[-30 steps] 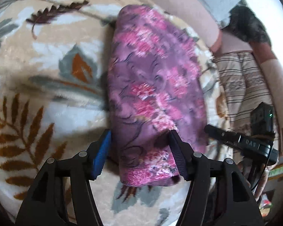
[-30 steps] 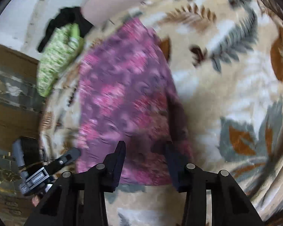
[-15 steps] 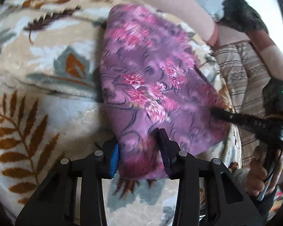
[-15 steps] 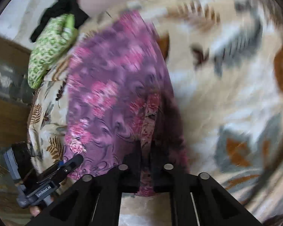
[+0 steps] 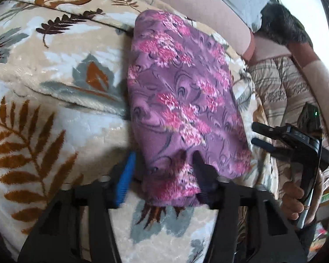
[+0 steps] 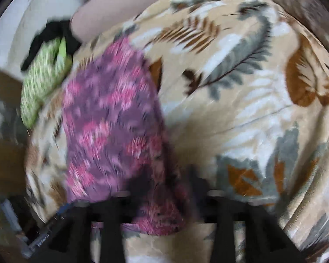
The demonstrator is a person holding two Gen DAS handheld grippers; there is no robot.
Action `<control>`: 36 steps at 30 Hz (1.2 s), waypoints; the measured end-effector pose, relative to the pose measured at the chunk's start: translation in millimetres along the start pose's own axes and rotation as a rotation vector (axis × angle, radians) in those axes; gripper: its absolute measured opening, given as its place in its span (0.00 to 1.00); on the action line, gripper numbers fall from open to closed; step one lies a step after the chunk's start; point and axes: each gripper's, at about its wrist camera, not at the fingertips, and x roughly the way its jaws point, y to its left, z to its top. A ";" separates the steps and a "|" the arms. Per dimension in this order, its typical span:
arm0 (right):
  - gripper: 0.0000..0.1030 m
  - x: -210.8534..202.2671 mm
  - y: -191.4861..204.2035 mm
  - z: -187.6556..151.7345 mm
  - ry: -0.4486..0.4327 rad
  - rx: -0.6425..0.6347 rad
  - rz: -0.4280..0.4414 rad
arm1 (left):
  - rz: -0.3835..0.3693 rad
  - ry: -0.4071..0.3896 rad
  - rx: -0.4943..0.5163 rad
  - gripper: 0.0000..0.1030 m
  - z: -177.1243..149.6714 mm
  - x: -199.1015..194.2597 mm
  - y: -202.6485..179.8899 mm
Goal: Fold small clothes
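A purple garment with pink flowers (image 5: 182,100) lies lengthwise on a leaf-print blanket (image 5: 54,92). My left gripper (image 5: 164,173) is open, its fingers on either side of the garment's near corner. The right gripper (image 5: 263,135) shows at the right of the left wrist view, open and off the cloth's right edge. In the blurred right wrist view the garment (image 6: 111,118) lies left of centre and my right gripper (image 6: 166,182) is open with the near corner between its fingers.
A green patterned cloth (image 6: 43,87) and a dark cloth (image 6: 48,35) lie at the far left of the bed. A striped quilt (image 5: 280,87) lies to the right. A pale padded bed edge (image 5: 197,2) runs behind.
Both grippers closed on the garment's near corners half a second ago and have now opened. The lifted near edge has dropped back onto the blanket. The right gripper is moving, blurring its view.
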 end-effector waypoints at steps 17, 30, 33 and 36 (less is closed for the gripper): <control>0.06 18.0 37.7 -18.2 0.137 -0.184 -0.024 | -0.128 0.012 -0.045 0.11 14.6 -15.3 0.9; 0.14 27.1 37.4 -34.9 0.161 -0.144 0.011 | 0.167 -0.021 0.111 0.30 -8.0 -5.8 -3.3; 0.18 10.6 30.9 -27.1 0.079 -0.135 -0.015 | 0.159 -0.002 0.072 0.31 -6.5 -1.9 6.2; 0.43 -7.6 27.0 -21.6 -0.012 -0.105 0.018 | 0.133 -0.021 0.016 0.42 -2.5 -10.4 18.1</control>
